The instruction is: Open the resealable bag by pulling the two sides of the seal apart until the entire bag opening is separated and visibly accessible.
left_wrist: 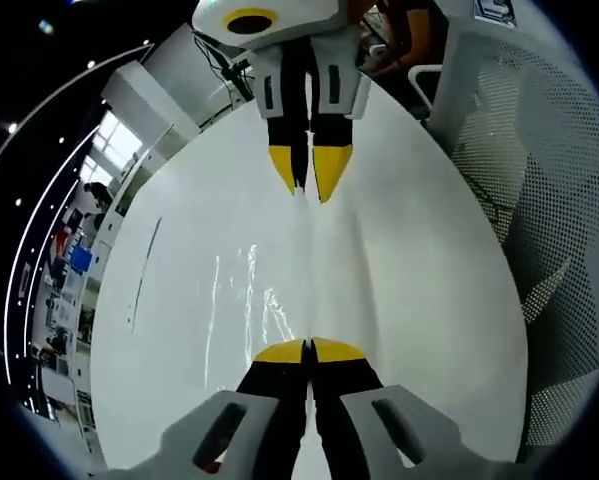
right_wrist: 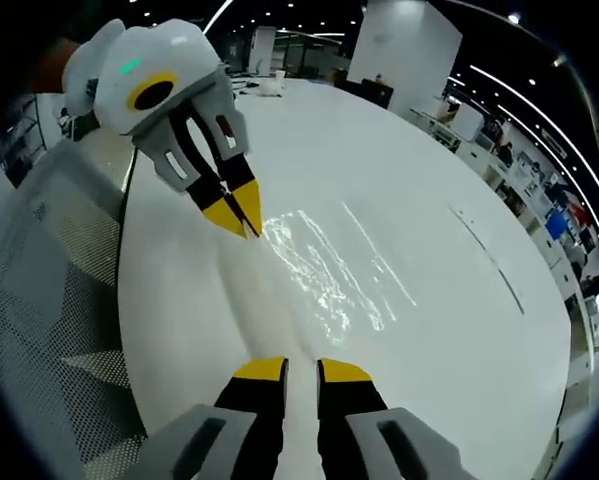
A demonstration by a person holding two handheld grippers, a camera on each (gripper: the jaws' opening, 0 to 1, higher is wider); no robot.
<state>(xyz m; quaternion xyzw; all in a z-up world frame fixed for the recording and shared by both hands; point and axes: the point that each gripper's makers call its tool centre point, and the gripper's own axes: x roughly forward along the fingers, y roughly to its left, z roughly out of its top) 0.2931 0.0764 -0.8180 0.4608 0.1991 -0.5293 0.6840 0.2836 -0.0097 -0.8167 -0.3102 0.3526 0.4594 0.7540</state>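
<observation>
A clear resealable bag (left_wrist: 254,295) hangs stretched over the white table (left_wrist: 419,250), showing mainly as glints and a taut fold line. At the bottom of the left gripper view, my left gripper (left_wrist: 309,351) has its yellow tips pressed together on the bag's near edge. My right gripper (left_wrist: 307,178) faces it from the top and pinches the opposite edge. In the right gripper view the bag (right_wrist: 329,275) runs from my right gripper (right_wrist: 302,372), whose jaws hold a thin strip of film, up to the left gripper (right_wrist: 239,218). I cannot tell whether the seal has parted.
A grey mesh chair back (left_wrist: 524,200) stands close beside the table, also seen as the mesh chair (right_wrist: 49,290) in the right gripper view. A thin dark line (right_wrist: 489,255) marks the tabletop. Desks and lit office space (right_wrist: 549,200) lie beyond the table's far edge.
</observation>
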